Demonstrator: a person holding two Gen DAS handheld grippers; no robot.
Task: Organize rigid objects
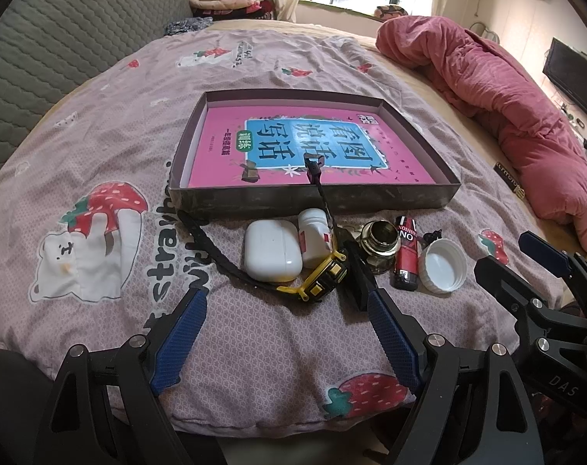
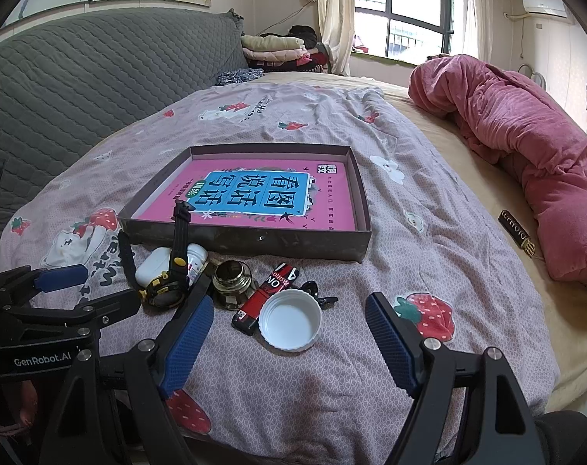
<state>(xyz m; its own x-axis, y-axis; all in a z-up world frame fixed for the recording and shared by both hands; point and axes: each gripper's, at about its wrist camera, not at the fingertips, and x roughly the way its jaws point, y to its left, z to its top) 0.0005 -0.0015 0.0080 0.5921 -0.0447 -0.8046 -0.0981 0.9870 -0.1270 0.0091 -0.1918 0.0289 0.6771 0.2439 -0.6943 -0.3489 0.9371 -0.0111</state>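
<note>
A shallow dark box [image 1: 312, 201] [image 2: 254, 242] with a pink book inside lies on the bed. In front of it sit a white earbud case [image 1: 272, 250] [image 2: 154, 265], a small white bottle [image 1: 314, 238], a black-and-yellow watch [image 1: 324, 279] [image 2: 165, 290] with its strap standing up, a glass jar [image 1: 380, 246] [image 2: 231, 283], a red lighter [image 1: 407, 252] [image 2: 266, 296] and a white lid [image 1: 444, 265] [image 2: 289, 323]. My left gripper [image 1: 281, 306] is open just short of the watch. My right gripper [image 2: 289, 312] is open around the lid.
A rolled pink blanket [image 1: 506, 97] [image 2: 525, 147] lies along the right side of the bed. A small dark bar-shaped item [image 2: 516, 232] rests beside it. A grey quilted headboard [image 2: 80, 89] is at the left. Folded clothes [image 2: 278, 52] sit at the back.
</note>
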